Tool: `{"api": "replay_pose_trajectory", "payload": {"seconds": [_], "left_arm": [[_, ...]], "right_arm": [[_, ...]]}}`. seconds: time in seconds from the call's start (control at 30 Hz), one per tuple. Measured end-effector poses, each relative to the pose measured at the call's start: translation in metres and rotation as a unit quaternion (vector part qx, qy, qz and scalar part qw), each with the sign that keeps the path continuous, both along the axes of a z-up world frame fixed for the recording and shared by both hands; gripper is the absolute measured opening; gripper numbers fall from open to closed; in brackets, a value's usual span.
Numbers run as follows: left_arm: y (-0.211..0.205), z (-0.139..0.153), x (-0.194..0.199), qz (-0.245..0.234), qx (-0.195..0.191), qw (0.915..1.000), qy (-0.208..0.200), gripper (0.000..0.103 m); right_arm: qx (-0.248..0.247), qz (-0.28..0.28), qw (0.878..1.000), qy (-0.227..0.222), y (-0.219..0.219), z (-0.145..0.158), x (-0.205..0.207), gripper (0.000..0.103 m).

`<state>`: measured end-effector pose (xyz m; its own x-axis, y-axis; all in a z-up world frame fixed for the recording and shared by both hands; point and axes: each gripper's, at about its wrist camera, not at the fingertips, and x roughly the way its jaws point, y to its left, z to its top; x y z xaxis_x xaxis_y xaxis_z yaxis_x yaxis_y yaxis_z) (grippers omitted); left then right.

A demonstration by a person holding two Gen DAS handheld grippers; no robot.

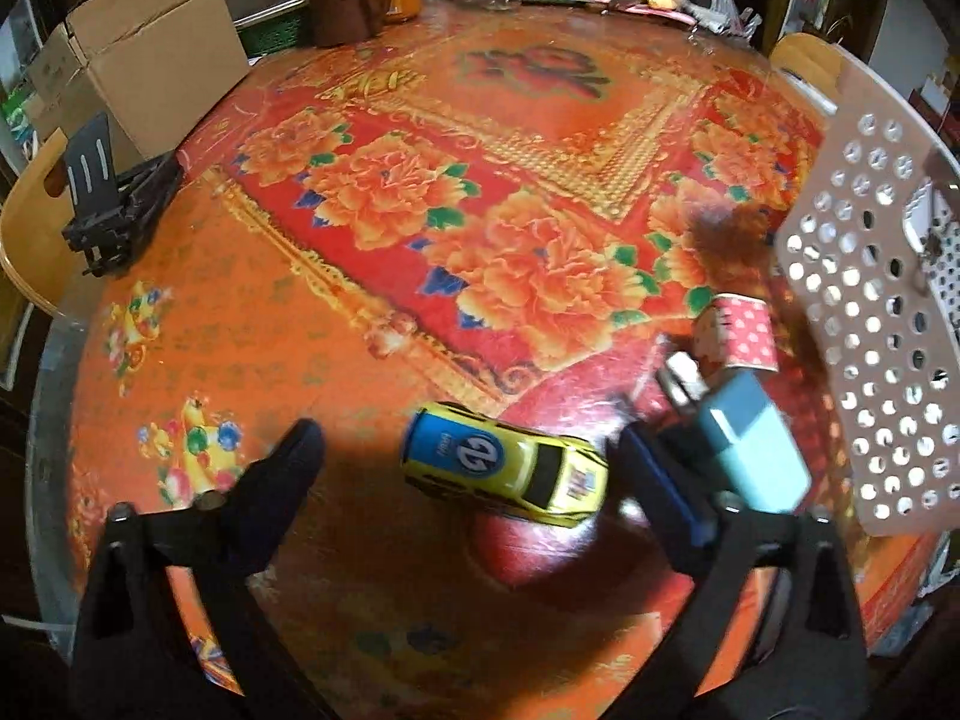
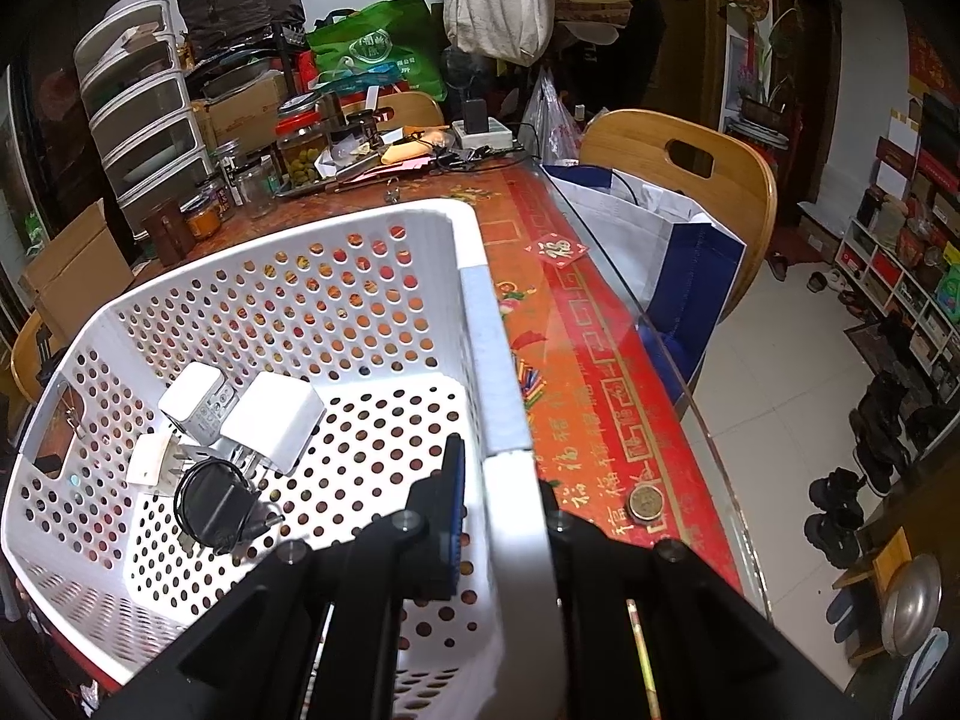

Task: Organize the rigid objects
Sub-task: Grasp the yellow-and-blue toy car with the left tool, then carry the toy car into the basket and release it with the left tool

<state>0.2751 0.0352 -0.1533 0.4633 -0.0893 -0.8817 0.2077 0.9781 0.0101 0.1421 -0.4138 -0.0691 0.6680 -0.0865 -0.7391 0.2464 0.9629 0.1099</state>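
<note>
Left wrist view: the left gripper (image 1: 462, 462) hangs over a table with an orange and red floral tablecloth (image 1: 420, 228), its jaws standing apart. A yellow and blue toy car (image 1: 510, 462) lies on the cloth between the two fingers, touching neither as far as the picture shows. Just beyond the right-hand finger lies a pale blue plug adapter (image 1: 756, 450), partly covered by that finger, and past it a red polka-dot cup (image 1: 741, 333) whose lower part is hidden. A brownish smear near the cup is too blurred to name. The perforated white basket (image 1: 870, 324) is cut off at the right edge. At the left rim sits a black stand (image 1: 111, 204), with a cardboard box (image 1: 150, 54) behind it; jars and a brown mug (image 1: 345, 0) crowd the far side, blurred.

Right wrist view: the right gripper (image 2: 510, 510) is clamped on the rim of the same basket (image 2: 480, 312), one finger inside the wall, the other outside and mostly hidden by it. Inside the basket lie two white chargers (image 2: 240, 408), a smaller white plug (image 2: 147, 462) and a black adapter with a coiled cord (image 2: 216, 504), all bunched at the left. A coin-like round disc (image 2: 645, 504) rests on the cloth just outside the basket. A wooden chair (image 2: 678, 162) with a white and blue bag (image 2: 660, 252) stands beyond the table edge.
</note>
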Motion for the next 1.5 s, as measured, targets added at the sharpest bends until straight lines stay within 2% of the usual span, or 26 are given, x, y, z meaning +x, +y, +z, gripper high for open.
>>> {"api": "replay_pose_trajectory", "payload": {"seconds": [0.03, 0.07, 0.2, 0.37, 0.9, 1.1, 1.3, 1.43, 1.5], "left_arm": [[0.001, 0.001, -0.002, -0.003, -0.010, 0.9999, -0.002, 0.069], [0.000, 0.002, -0.003, -0.007, -0.021, 0.9997, -0.005, 0.064], [-0.004, 0.004, -0.007, 0.007, 0.019, 0.9990, -0.040, 0.063], [0.000, 0.026, -0.017, 0.016, 0.013, 0.9966, -0.079, 0.063], [-0.025, 0.121, -0.020, 0.025, 0.018, 0.9895, -0.141, 0.063], [-0.063, 0.159, -0.036, -0.017, 0.013, 0.9848, -0.173, 0.063], [-0.118, 0.185, -0.056, -0.085, 0.021, 0.9786, -0.186, 0.063], [-0.152, 0.186, -0.059, -0.118, 0.024, 0.9775, -0.173, 0.063], [-0.167, 0.181, -0.053, -0.130, 0.023, 0.9794, -0.153, 0.063]], "right_arm": [[0.001, 0.000, 1.000, -0.001, 0.000, 0.000, 0.000, 0.010], [0.001, 0.001, 1.000, -0.002, 0.000, 0.000, 0.000, 0.010], [0.002, 0.002, 1.000, -0.005, 0.000, -0.001, -0.001, 0.010], [0.002, 0.006, 1.000, -0.006, 0.000, -0.001, -0.001, 0.010], [0.002, 0.007, 1.000, -0.009, -0.001, -0.002, -0.001, 0.010], [0.002, 0.007, 1.000, -0.009, -0.001, -0.001, -0.001, 0.010], [0.002, 0.007, 1.000, -0.010, -0.001, -0.001, -0.001, 0.010], [0.004, 0.006, 1.000, -0.011, 0.000, -0.003, -0.002, 0.010], [0.005, 0.007, 1.000, -0.011, 0.000, -0.003, -0.002, 0.010]]}}
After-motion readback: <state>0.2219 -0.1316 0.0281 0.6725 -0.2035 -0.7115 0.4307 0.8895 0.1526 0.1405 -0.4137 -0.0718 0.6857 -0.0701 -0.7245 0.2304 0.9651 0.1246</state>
